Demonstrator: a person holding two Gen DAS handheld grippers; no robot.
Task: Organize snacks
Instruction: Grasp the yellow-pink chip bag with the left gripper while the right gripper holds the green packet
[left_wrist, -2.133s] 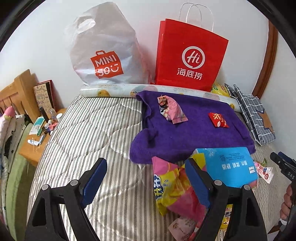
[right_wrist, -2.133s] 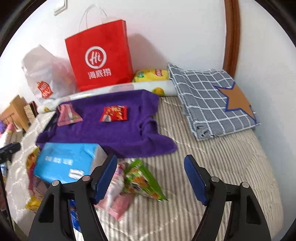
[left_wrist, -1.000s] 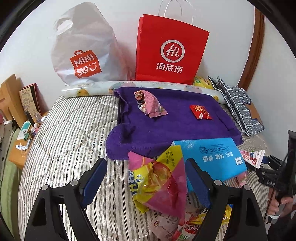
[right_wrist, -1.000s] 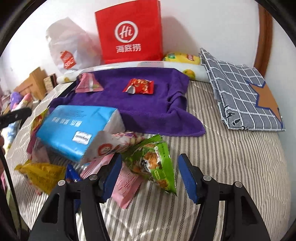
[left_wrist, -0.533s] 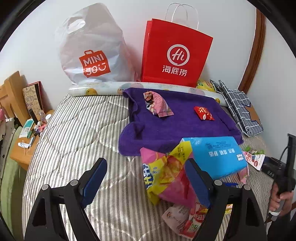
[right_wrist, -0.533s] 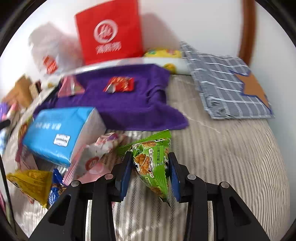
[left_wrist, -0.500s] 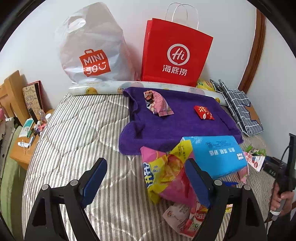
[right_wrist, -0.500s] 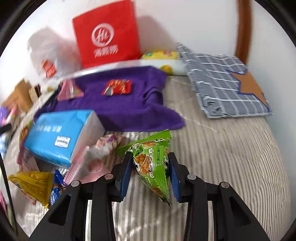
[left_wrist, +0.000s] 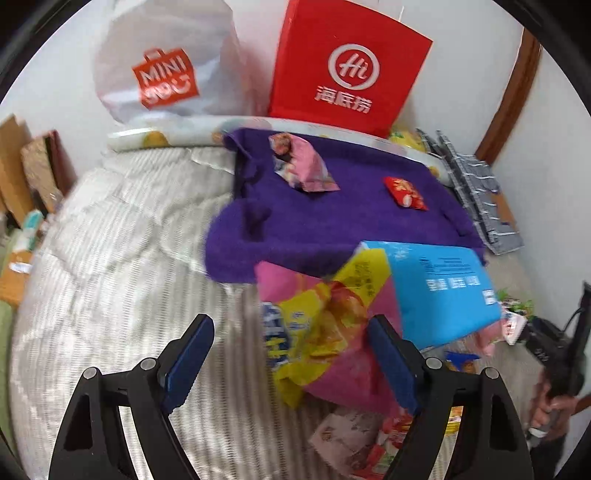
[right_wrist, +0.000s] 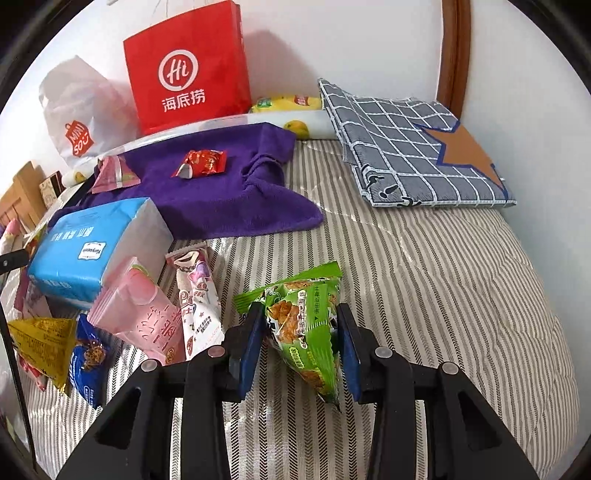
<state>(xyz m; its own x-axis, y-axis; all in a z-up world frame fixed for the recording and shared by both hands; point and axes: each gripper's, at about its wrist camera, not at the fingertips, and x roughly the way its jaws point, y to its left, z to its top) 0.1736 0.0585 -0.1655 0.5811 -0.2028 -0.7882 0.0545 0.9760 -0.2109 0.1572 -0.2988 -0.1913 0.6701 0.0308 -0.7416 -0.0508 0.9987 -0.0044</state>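
Pickup step: right claw (right_wrist: 301, 341) clamped on green pack (right_wrist: 306, 325) just over striped bed (right_wrist: 424, 266), left claw (left_wrist: 291, 363) spread wide w/ nothing gripped, over yellow-pink bag (left_wrist: 325, 332) by blue tissue pack (left_wrist: 443, 284); next prob carry green pack to purple towel (right_wrist: 221, 199) w/ the other snacks & let go w/o crushing it

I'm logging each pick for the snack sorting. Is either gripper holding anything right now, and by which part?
The right gripper holds the green snack packet, its pads pressing the packet's two sides about mid-body. The left gripper is open and holds nothing.
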